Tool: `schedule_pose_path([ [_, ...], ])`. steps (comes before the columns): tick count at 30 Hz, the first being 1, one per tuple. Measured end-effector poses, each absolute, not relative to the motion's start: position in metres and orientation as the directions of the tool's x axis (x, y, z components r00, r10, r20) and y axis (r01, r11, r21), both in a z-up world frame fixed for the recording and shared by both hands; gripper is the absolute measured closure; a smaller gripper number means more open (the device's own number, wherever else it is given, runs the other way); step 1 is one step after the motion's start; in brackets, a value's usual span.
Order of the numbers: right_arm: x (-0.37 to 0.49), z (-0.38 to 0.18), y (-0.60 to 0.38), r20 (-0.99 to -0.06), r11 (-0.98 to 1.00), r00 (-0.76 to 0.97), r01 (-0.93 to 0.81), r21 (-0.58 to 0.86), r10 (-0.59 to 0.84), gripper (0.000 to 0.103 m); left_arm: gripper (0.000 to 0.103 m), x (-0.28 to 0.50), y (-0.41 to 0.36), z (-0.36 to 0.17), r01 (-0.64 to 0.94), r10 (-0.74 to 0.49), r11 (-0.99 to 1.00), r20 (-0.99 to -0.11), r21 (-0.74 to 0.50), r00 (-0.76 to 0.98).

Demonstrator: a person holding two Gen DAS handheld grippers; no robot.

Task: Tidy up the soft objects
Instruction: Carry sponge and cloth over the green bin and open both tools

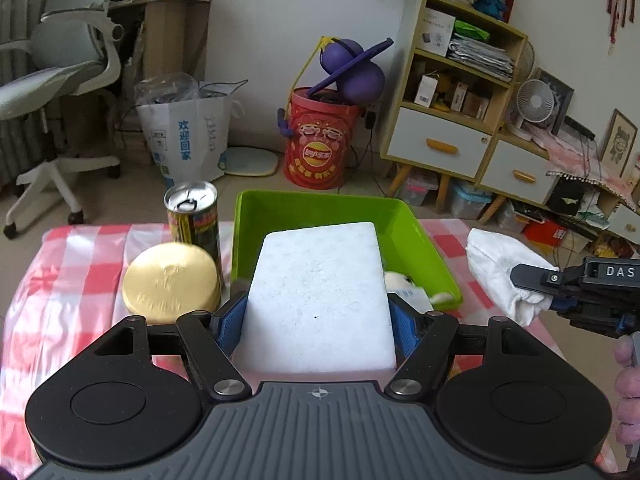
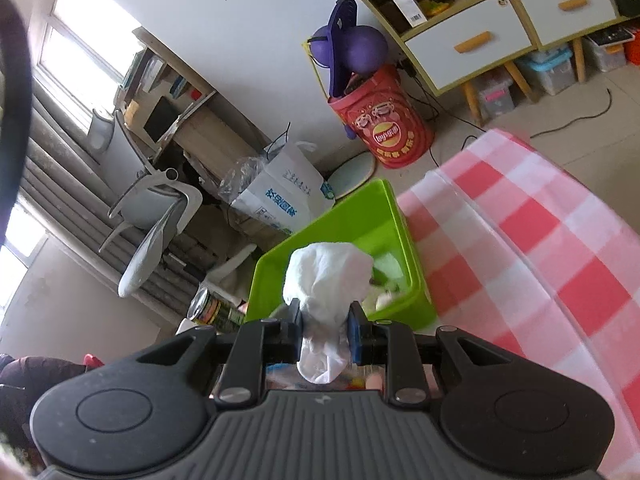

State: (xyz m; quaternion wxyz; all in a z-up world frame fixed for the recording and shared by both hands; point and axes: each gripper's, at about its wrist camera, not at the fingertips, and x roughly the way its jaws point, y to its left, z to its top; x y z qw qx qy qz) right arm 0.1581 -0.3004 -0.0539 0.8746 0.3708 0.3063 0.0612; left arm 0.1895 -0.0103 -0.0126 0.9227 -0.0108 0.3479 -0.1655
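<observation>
Left gripper (image 1: pixel 318 320) pinches a white foam block (image 1: pixel 320 296) between its blue pads (image 1: pixel 230 326); the block's far end reaches over the near rim of the green bin (image 1: pixel 416 236).

Right gripper (image 2: pixel 324 330) clamps a bunched white cloth (image 2: pixel 326 280), held in the air just right of the bin and above the checked tablecloth (image 2: pixel 540 240).

A small white soft item (image 1: pixel 400 282) lies in the bin, partly hidden by the block.

Left of the bin: an opened can (image 1: pixel 194 216), upright, and a gold lid (image 1: pixel 173 282) in front of it.
</observation>
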Motion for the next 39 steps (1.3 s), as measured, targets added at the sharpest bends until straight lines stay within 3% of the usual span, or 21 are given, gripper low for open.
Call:
schedule_pose_path([
  [16, 0.243, -0.070, -0.292, -0.556, 0.823, 0.781, 0.098, 0.560, 0.285, 0.096, 0.032, 0.284, -0.059, -0.034, 0.275, -0.155, 0.960, -0.700, 0.061, 0.698],
  [29, 0.280, -0.084, -0.269, -0.651, 0.921, 0.725, 0.062, 0.385, 0.224, 0.095, 0.032, 0.315, -0.077, -0.061, 0.262, -0.078, 0.955, -0.732, 0.141, 0.677],
  [39, 0.289, -0.083, -0.261, -0.659, 0.949, 0.729, 0.042, 0.314, 0.185, 0.095, 0.031, 0.325, -0.082, -0.064, 0.255, -0.052, 0.950, -0.719, 0.177, 0.694],
])
